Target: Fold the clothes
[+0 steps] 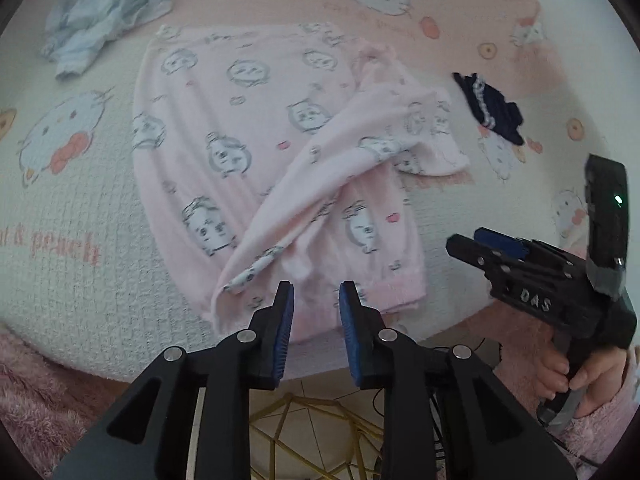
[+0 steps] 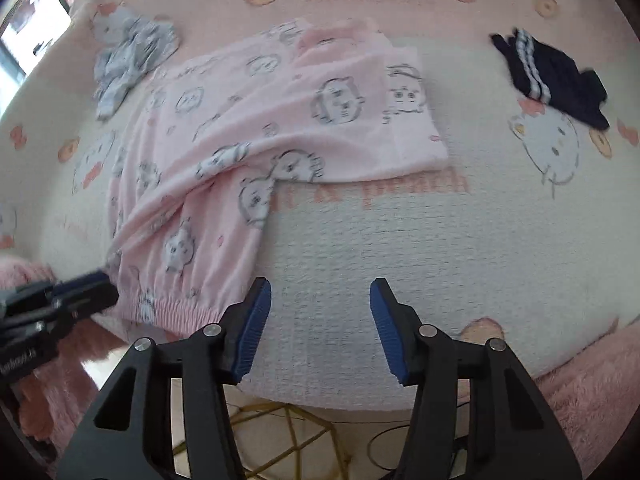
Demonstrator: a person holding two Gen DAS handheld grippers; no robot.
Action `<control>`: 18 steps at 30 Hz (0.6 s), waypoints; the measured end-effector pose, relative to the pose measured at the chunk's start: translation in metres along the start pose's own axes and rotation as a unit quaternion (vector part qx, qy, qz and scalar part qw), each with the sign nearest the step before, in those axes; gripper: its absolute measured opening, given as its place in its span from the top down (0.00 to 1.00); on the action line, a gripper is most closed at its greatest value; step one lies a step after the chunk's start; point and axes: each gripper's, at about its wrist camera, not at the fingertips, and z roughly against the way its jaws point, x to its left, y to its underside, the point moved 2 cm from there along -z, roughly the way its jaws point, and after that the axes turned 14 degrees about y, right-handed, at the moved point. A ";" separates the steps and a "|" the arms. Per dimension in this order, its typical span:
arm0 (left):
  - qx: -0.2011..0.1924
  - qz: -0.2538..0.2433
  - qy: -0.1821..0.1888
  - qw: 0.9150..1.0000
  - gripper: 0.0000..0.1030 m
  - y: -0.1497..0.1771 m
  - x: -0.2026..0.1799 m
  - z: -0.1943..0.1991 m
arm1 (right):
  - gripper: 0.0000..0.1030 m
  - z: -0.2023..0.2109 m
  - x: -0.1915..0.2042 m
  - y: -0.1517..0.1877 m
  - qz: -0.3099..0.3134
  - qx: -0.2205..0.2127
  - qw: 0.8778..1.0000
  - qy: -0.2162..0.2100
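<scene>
The left gripper has its blue pads spread a little apart with nothing between them; they hang just above the near hem of the pink pajama top. The fabric lies under the tips but is not pinched. Just ahead of these fingers and slightly to their left lies the cuff of a sleeve, folded diagonally across the body of the garment, its white printed lining turned out. Beyond that the top spreads flat and wide on the cat-print bedspread, with its second sleeve bunched ahead and to the right.

To the right of the left tool, the right gripper shows from the side, held by a hand in a fluffy pink sleeve. Seen along its own fingers, the right gripper stands with its pads wider apart, gripping nothing, over bare bedspread just to the right of the garment's elastic hem. The pajama top runs ahead and to its left, one folded panel lying square at the far right corner.

Farther off, ahead-left of both tools, a crumpled pale blue garment sits apart from the top. Ahead-right lies a dark navy piece with white stripes, also well clear of it.
</scene>
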 end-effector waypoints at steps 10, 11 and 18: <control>0.014 -0.126 -0.001 0.992 0.47 -0.087 -0.081 -0.085 | 0.48 0.011 -0.104 -0.029 -0.164 -0.007 0.986 -0.003; 0.021 -0.144 -0.005 0.989 0.47 -0.092 -0.089 -0.096 | 0.48 0.005 -0.108 -0.030 -0.178 0.005 0.984 -0.004; 0.072 -0.198 -0.007 0.977 0.47 -0.101 -0.128 -0.172 | 0.48 -0.015 -0.135 -0.039 -0.229 0.040 0.973 -0.006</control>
